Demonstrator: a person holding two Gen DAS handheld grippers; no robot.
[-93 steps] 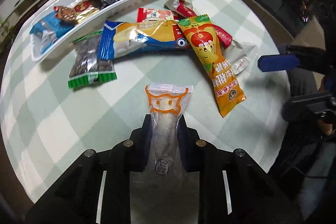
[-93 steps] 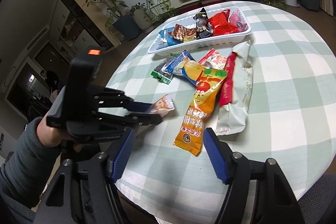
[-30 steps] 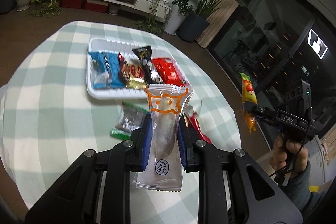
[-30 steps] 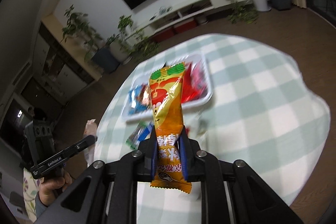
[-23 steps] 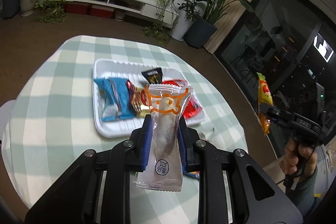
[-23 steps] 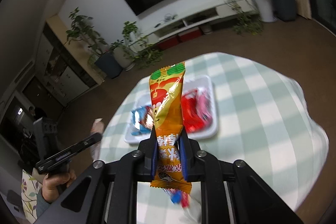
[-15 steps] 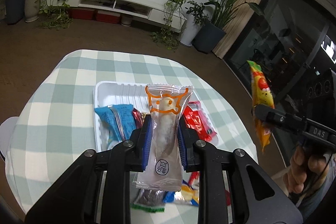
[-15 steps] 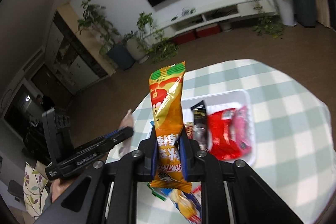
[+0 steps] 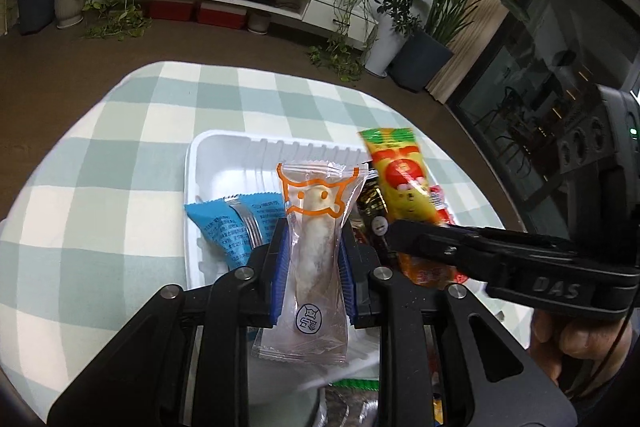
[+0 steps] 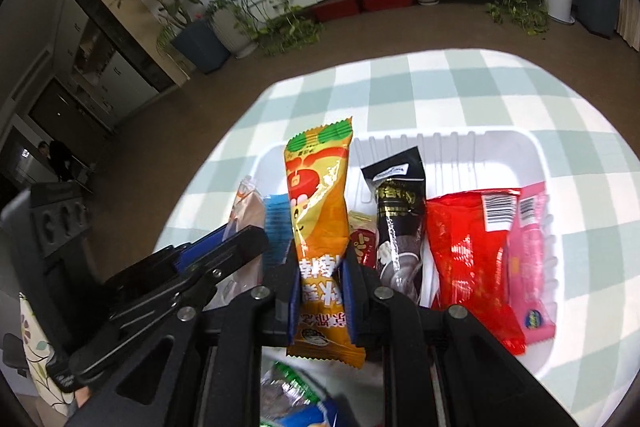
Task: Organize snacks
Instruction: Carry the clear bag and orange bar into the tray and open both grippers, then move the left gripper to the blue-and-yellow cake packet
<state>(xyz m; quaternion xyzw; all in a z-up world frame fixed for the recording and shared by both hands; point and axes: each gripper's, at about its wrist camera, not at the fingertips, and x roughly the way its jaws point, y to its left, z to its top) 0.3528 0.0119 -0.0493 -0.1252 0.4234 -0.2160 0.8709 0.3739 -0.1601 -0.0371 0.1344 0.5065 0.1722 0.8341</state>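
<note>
Over the left part of the white tray (image 9: 224, 147), the clear pastry packet (image 9: 310, 247) is clamped in the narrow jaws of the left gripper (image 9: 312, 267), above the blue packet (image 9: 230, 223). Just to its right, the orange snack packet (image 10: 320, 227) is pinched by the right gripper (image 10: 320, 291). With both grippers crowded close over the tray, a collision is judged possible, and a packet released here could land on its neighbours or slide over the near rim onto the tabletop (image 9: 100, 167).

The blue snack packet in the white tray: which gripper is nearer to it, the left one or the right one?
Left. The left gripper holds its clear packet just right of the blue snack packet; the right gripper is farther right, past the left one.
</note>
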